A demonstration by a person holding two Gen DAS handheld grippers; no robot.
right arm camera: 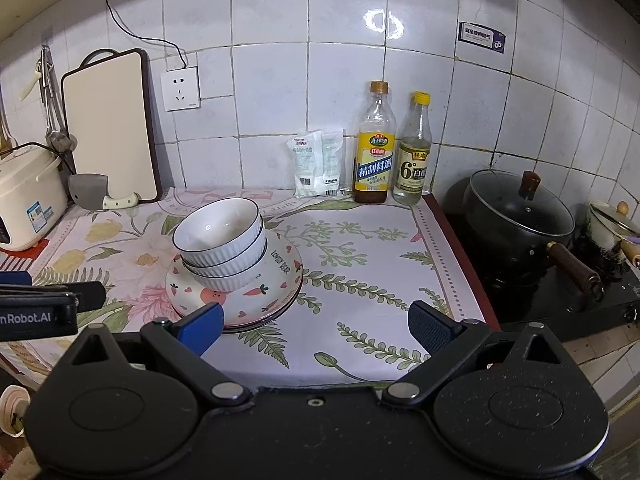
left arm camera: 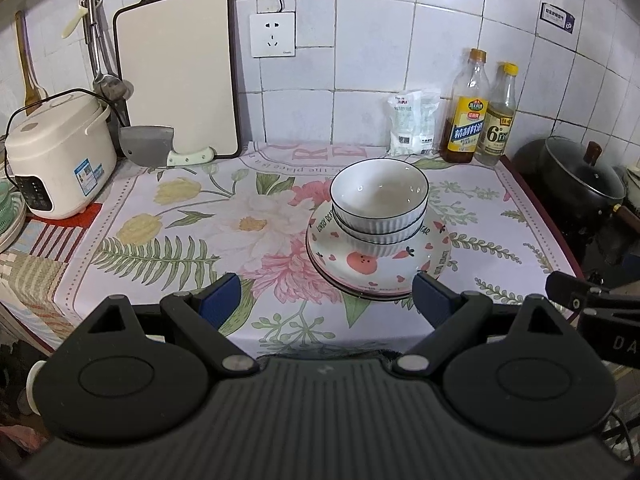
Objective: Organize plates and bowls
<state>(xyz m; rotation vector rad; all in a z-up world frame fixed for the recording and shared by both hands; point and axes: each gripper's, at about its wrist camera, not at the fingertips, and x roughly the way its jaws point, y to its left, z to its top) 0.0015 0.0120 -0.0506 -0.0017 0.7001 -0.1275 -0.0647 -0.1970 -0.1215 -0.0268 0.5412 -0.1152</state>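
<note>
On the flowered cloth (left arm camera: 168, 216) over the counter, mid-way back: stack of white ribbed bowls (left arm camera: 379, 200), nested, sitting on a stack of patterned plates (left arm camera: 384, 268) with pink hearts and carrots. Left gripper (left arm camera: 326, 300) hangs before the stack, jaws spread wide, holding nothing, right blue pad just beside the plates' near rim. Right gripper (right arm camera: 316, 328) likewise spread, empty, plates just past its left pad. Against the tiled wall: cutting board (left arm camera: 176, 72), cleaver (left arm camera: 154, 146), rice cooker (left arm camera: 56, 156), two bottles (right arm camera: 374, 144), salt packets (right arm camera: 316, 162). Black lidded pot (right arm camera: 520, 216) off to the right
</note>
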